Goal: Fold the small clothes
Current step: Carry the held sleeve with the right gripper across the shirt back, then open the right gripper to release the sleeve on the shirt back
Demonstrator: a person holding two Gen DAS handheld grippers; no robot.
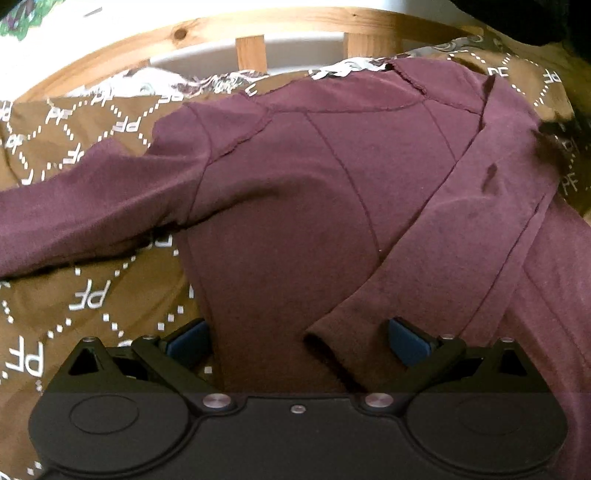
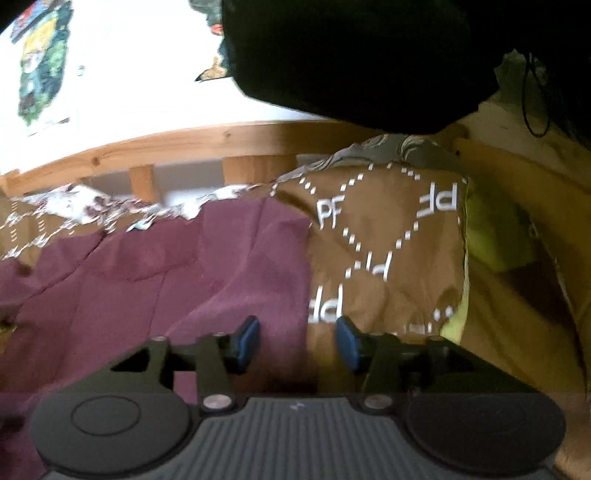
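Observation:
A maroon long-sleeved top [image 1: 280,192] lies spread on a brown blanket [image 1: 88,295] printed with white letters. Its right sleeve [image 1: 454,229] is folded diagonally across the body, the cuff ending near my left gripper. Its left sleeve [image 1: 74,218] stretches out to the left. My left gripper [image 1: 299,343] is wide open above the top's lower part, with the cloth under its blue pads [image 1: 408,341] and nothing pinched. In the right wrist view, my right gripper [image 2: 297,341] is open over the top's right edge [image 2: 221,280] where it meets the blanket [image 2: 388,240]. Nothing sits between its pads.
A wooden bed rail [image 1: 251,33] with slats runs along the far side. A white patterned sheet [image 1: 207,83] shows beyond the blanket. A dark bulky shape [image 2: 369,55] hangs over the top right. A yellow-green cloth [image 2: 495,236] lies right of the blanket.

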